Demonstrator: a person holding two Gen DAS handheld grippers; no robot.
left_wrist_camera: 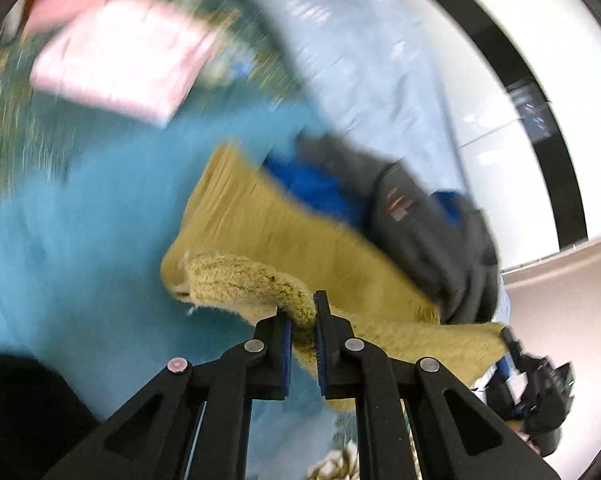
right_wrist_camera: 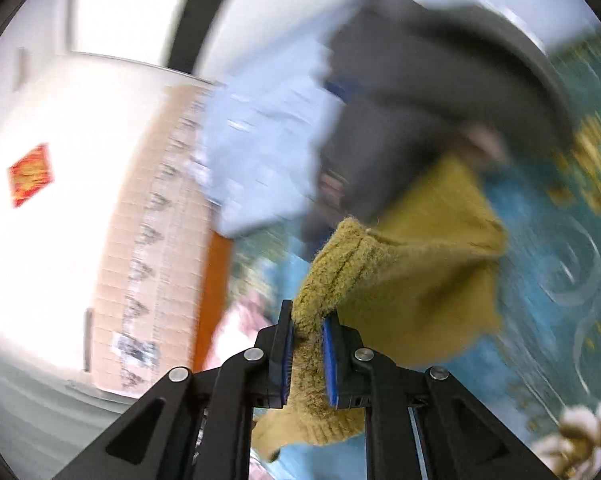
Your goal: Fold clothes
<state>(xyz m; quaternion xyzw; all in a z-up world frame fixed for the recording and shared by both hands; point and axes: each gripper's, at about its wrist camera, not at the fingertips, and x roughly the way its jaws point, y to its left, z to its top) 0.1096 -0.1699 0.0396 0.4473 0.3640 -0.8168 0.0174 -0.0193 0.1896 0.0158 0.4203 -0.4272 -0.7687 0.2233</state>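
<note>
Left gripper [left_wrist_camera: 315, 312]: black angular linkage arms, lower centre of frame; round silver pivot pins on each arm; blue pads lining inner finger faces. Right gripper [right_wrist_camera: 307, 322]: same black arms, silver pins, blue pads, lower centre. Person: dark grey sleeve [left_wrist_camera: 432, 232] centre right, small red-white marking on it; blurred.

— What's at the upper right of the left wrist view?
— A bright white wall [left_wrist_camera: 500, 92] crossed by a black vertical band [left_wrist_camera: 540, 128], with pale floor [left_wrist_camera: 560, 300] below it.
— And the right wrist view?
— White wall [right_wrist_camera: 80, 120] at left carrying a red square sign [right_wrist_camera: 30, 174], grey floor [right_wrist_camera: 32, 408] at lower left, and a tall cardboard box [right_wrist_camera: 148, 240] standing near centre-left. Motion blur smears everything.
</note>
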